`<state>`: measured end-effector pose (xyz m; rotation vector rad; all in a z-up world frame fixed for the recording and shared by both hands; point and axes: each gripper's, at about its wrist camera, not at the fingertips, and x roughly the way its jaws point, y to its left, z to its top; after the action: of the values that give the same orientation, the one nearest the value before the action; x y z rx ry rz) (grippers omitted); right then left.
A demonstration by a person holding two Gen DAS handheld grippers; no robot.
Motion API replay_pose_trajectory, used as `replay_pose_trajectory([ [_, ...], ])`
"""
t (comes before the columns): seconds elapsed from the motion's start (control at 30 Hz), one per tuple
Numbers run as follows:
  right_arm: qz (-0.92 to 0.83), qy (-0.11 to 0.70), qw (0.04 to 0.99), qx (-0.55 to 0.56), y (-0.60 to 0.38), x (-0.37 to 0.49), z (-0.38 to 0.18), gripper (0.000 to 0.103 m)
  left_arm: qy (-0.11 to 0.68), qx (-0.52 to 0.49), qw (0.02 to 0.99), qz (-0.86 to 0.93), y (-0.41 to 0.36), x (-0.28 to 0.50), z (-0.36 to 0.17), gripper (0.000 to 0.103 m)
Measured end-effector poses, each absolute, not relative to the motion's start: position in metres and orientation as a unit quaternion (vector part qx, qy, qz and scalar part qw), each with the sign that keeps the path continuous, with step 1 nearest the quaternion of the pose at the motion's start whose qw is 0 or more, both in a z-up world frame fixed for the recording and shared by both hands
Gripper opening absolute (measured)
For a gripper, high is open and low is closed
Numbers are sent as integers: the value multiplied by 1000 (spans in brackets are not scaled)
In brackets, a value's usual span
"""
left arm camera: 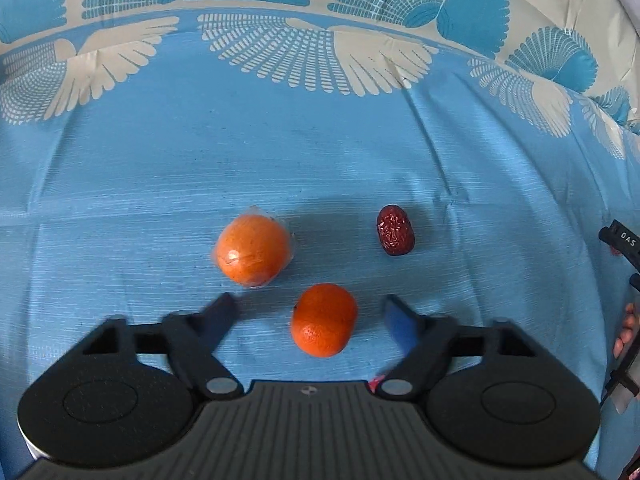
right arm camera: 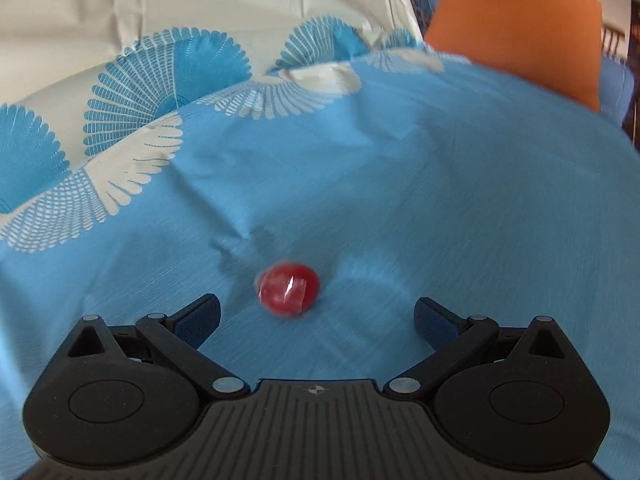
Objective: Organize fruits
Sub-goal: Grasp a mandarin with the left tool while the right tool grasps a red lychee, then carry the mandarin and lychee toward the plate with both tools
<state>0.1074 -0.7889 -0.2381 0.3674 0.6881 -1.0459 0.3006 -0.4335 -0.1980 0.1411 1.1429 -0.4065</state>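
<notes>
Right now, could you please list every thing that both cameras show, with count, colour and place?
wrapped orange: 1, orange, in clear film, on the cloth, left of centre in the left wrist view
bare orange: 1, orange, between the open jaws
dried date: 1, dark red, wrinkled, right of the oranges
red fruit: 1, red, shiny wrap, blurred, right wrist view
tablecloth: 1, blue with cream fans
orange panel: 1, orange, far right
left gripper: 1, black, open
right gripper: 1, black, open

l claw [left arm camera: 310, 312] & r claw [right arm camera: 318, 316] wide apart
</notes>
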Motion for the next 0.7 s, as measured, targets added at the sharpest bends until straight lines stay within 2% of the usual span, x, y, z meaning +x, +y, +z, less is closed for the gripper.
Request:
replay_pose_trajectory([
  [0.03,-484,322,799,156,-786,109,-237,90,528,73,825,-188,-434,298,-195,44],
  [0.07,-477,317,807,145,-782,109,-233,60,525,75,824,-197,-433,295,-192,34],
  [0.1,-468,322,812,136,-778,110,-230,42,529,77,821,-199,-431,292,-190,35],
  [0.13,-460,330,814,126,-774,112,-229,31,534,72,819,-197,-428,290,-187,35],
  [0.27,-451,332,821,108,-760,105,-218,30,533,54,820,-201,-404,277,-165,34],
  [0.43,-408,286,860,115,-707,84,-163,31,521,54,831,-185,-349,254,-122,35],
  [0.7,-270,218,932,108,-552,46,-67,31,490,57,859,-135,-234,208,-41,35],
])
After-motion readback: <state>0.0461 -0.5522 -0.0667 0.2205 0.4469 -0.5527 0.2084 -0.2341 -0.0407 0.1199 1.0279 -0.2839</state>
